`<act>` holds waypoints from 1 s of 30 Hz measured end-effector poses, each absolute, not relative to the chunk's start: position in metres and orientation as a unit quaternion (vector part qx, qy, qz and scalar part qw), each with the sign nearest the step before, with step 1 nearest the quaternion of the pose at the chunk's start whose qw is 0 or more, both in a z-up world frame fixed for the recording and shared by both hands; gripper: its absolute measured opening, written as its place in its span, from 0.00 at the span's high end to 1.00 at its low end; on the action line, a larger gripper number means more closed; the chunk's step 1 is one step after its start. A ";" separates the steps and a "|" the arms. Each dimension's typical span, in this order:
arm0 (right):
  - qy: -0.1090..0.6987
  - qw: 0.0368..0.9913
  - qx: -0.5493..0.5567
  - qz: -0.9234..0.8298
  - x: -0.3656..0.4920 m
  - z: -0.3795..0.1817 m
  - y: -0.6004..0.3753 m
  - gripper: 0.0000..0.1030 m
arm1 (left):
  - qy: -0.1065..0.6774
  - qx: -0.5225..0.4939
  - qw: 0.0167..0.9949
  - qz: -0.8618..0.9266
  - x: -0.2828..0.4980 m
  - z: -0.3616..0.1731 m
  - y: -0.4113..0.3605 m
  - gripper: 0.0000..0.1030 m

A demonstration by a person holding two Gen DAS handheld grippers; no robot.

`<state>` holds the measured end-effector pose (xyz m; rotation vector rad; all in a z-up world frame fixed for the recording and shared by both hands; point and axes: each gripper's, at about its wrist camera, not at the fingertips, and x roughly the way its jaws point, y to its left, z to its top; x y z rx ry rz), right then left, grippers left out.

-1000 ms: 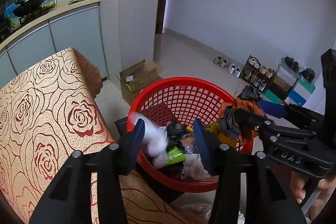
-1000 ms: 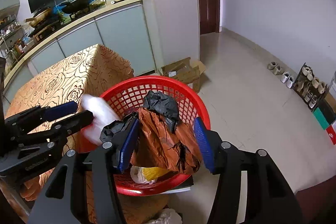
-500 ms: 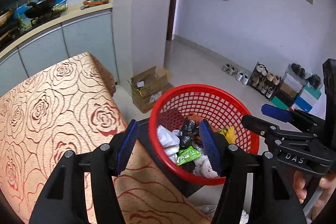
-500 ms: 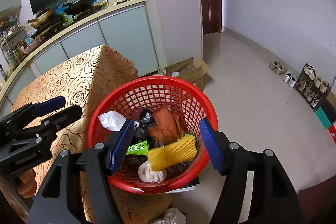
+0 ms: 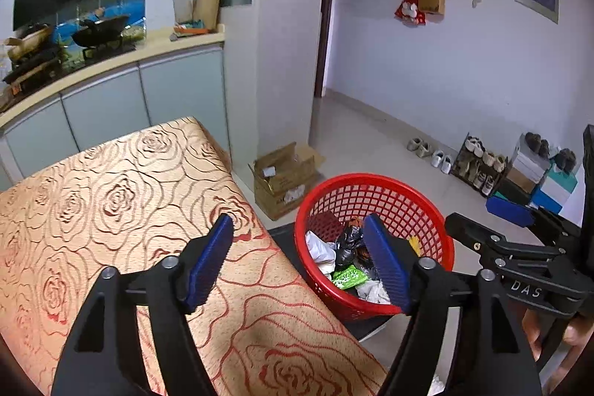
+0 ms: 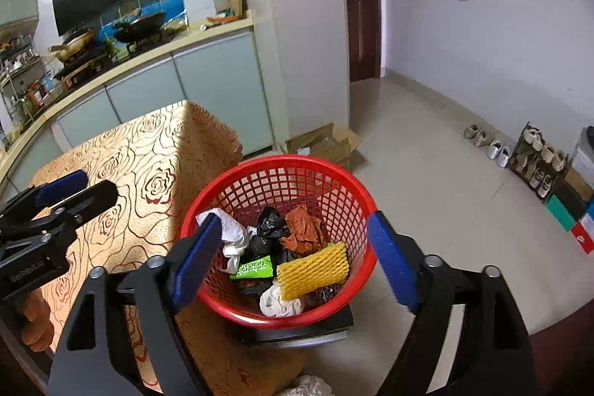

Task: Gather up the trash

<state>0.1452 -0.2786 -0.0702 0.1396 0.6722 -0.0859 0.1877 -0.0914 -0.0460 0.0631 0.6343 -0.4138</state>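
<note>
Both the left gripper (image 5: pixel 300 262) and the right gripper (image 6: pixel 293 255) are held wide apart and empty above the red basket (image 6: pixel 334 173). The trash (image 6: pixel 313 270) is piled inside it, beside the table's (image 5: pixel 111 192) edge. The light basket could be tipped if its rim were clipped.

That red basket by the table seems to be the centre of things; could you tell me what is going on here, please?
A person is collecting trash with a gripper in each hand. The red basket sits on a dark stand beside the table's rose-patterned cloth and holds crumpled white paper, a black bag, a brown wrapper, a green packet and yellow foam netting. The left gripper and right gripper are both open and empty, above the basket.
</note>
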 end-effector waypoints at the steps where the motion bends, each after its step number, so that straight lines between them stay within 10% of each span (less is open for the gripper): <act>1: 0.328 0.941 0.067 -0.043 0.142 -0.069 -0.277 0.23 | 0.307 0.030 0.930 -0.200 0.185 -0.044 -0.090 0.27; 8: 0.303 0.949 0.071 -0.051 0.114 -0.056 -0.263 0.06 | 0.271 0.042 0.947 -0.168 0.151 -0.027 -0.076 0.14; 30: 0.284 0.956 0.064 -0.048 0.041 -0.028 -0.209 0.06 | 0.224 0.021 0.969 -0.101 0.064 -0.004 -0.017 0.07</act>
